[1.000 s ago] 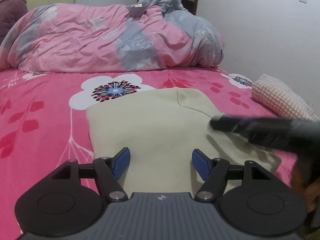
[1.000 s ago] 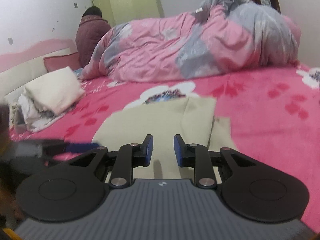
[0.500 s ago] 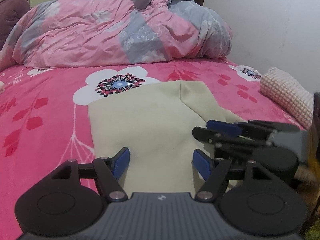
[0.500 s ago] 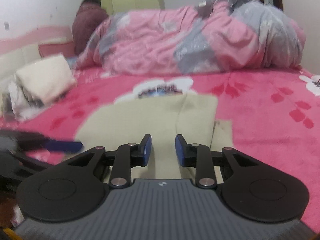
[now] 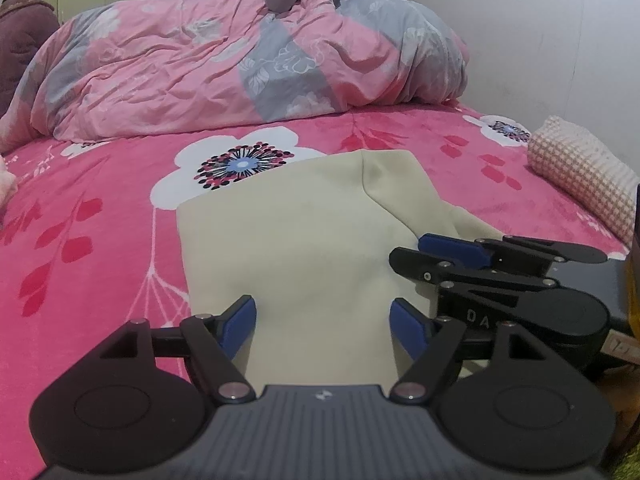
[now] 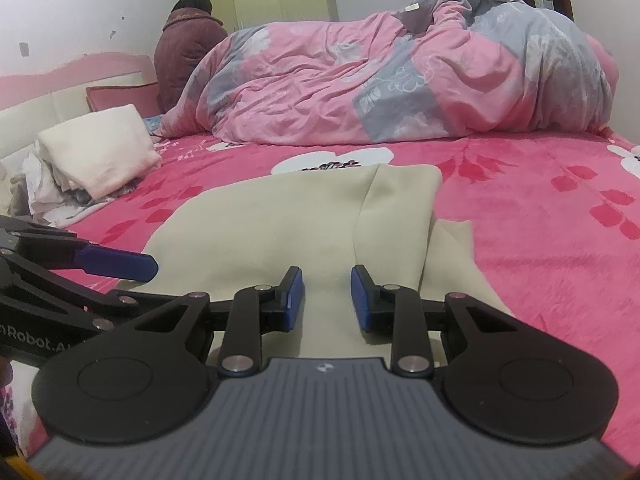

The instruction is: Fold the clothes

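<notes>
a: since a second ago the right gripper (image 5: 412, 254) has come in beside the left gripper (image 5: 323, 326), whose jaws have just been opening.

b: both spread over the cream garment (image 5: 304, 236), nothing pinched; the right's gap is narrow.

a: the garment lies flat on the pink bedspread (image 5: 80, 208), near the bed's front edge.

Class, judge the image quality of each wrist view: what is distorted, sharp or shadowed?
Left wrist view: fisheye bends the bed's far edge, dark vignette in the corners, cream garment sharp. Right wrist view: same curvature, soft even light, faint shadows under the jaws.
</notes>
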A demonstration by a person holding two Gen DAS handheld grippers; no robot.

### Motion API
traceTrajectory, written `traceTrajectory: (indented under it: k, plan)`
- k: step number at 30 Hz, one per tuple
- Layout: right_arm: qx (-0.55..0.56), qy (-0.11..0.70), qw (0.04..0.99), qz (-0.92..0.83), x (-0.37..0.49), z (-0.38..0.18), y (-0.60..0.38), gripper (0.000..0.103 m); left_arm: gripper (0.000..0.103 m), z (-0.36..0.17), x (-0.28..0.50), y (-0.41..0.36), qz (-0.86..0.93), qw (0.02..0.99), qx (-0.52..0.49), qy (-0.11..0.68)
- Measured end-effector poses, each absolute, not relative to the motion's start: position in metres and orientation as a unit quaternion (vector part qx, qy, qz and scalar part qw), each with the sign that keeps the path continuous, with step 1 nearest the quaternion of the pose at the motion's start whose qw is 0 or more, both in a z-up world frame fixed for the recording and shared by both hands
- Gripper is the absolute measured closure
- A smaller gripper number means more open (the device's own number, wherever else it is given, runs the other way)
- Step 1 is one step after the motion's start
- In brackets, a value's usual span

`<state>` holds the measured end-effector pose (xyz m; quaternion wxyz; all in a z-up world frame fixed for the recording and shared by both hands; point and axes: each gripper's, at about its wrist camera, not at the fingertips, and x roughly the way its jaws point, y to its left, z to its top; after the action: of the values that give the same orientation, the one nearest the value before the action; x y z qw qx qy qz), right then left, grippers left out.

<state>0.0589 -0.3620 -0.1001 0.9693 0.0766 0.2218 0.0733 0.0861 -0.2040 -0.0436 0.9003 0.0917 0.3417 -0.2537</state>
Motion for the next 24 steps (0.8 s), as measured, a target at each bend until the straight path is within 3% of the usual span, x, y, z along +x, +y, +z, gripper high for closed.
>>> traceTrajectory:
  k: [24]
  plan:
    - [0.097, 0.213, 0.969, 0.083, 0.056, -0.103, -0.367, 0.077, 0.021, -0.040, 0.076, -0.195, -0.255, 0.904, 0.114, 0.322]
